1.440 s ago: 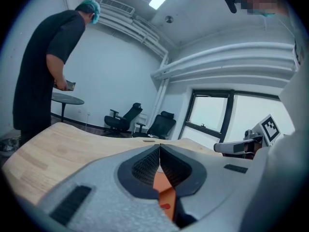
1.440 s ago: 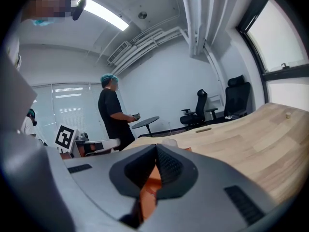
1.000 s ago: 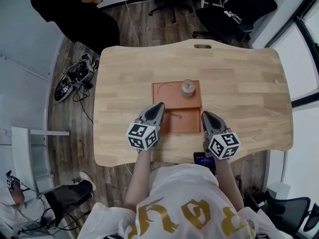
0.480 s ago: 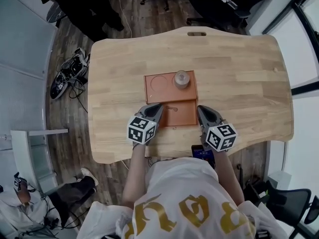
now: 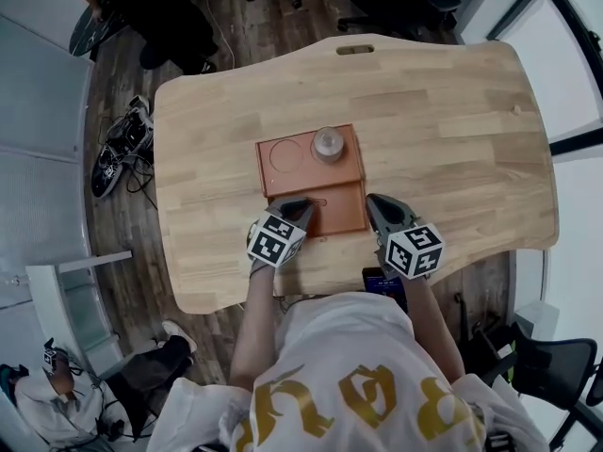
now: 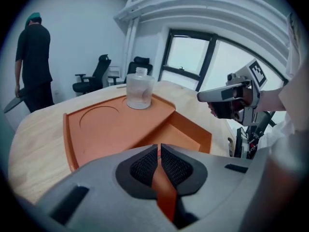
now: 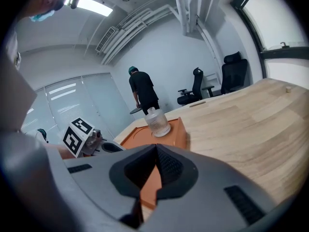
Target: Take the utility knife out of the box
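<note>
On the middle of the wooden tabletop (image 5: 452, 121) sits an orange box (image 5: 344, 217) with two parts. The part at 12 o'clock has a round dent and a small see-through jar (image 5: 327, 143), which stands up at the 1 o'clock corner. The part at 6 o'clock is deeper. A thin, faint thing lies in it toward the 9 o'clock end. It looks like the utility knife (image 5: 317, 201), but it is too small to be sure.

The left hand-held gripper (image 5: 301, 204) points down over the 7 o'clock corner of the box, with its tip just beside that thin thing. Its jaws are closed with nothing in them. The right hand-held gripper (image 5: 375, 202) is at the 4 o'clock side of the box, near the wall. Its jaws are closed too and hold nothing.

A person in black (image 5: 165, 22) stands on the floor at 11 o'clock, past the tabletop.
</note>
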A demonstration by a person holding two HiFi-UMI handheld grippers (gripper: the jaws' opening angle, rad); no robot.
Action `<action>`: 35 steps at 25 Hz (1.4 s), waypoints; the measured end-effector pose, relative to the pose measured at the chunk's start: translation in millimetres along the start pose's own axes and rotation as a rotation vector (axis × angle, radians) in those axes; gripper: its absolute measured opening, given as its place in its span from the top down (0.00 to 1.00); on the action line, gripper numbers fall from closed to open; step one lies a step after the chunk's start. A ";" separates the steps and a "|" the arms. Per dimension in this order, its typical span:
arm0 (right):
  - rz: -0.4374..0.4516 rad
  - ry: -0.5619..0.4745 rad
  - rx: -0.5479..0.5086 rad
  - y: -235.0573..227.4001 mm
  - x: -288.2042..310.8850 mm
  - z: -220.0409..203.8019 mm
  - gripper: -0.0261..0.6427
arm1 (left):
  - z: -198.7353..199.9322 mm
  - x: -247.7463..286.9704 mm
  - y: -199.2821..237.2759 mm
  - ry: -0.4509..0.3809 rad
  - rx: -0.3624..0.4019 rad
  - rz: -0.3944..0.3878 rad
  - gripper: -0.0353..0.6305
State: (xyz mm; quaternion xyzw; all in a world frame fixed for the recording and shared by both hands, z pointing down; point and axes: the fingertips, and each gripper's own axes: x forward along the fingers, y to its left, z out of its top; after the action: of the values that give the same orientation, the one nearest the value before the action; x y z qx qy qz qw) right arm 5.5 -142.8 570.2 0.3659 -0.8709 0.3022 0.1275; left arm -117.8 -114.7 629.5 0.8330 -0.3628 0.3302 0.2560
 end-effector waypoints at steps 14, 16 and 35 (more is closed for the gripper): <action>-0.019 0.000 0.057 -22.6 -3.1 -8.4 0.94 | -22.1 44.9 -16.4 0.245 0.219 -0.059 0.79; -0.017 0.001 0.061 -24.9 -2.7 -8.2 0.94 | -25.4 50.1 -16.5 0.275 0.258 -0.057 0.79; -0.007 0.009 0.084 -27.3 -5.3 -12.5 0.94 | -34.0 56.4 -21.5 0.369 0.455 -0.051 0.72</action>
State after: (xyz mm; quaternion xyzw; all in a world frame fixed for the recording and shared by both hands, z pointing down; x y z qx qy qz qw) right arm 28.7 -147.0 589.5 0.3726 -0.8557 0.3396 0.1168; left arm -84.3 -103.6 689.1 0.8037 -0.2056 0.5423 0.1328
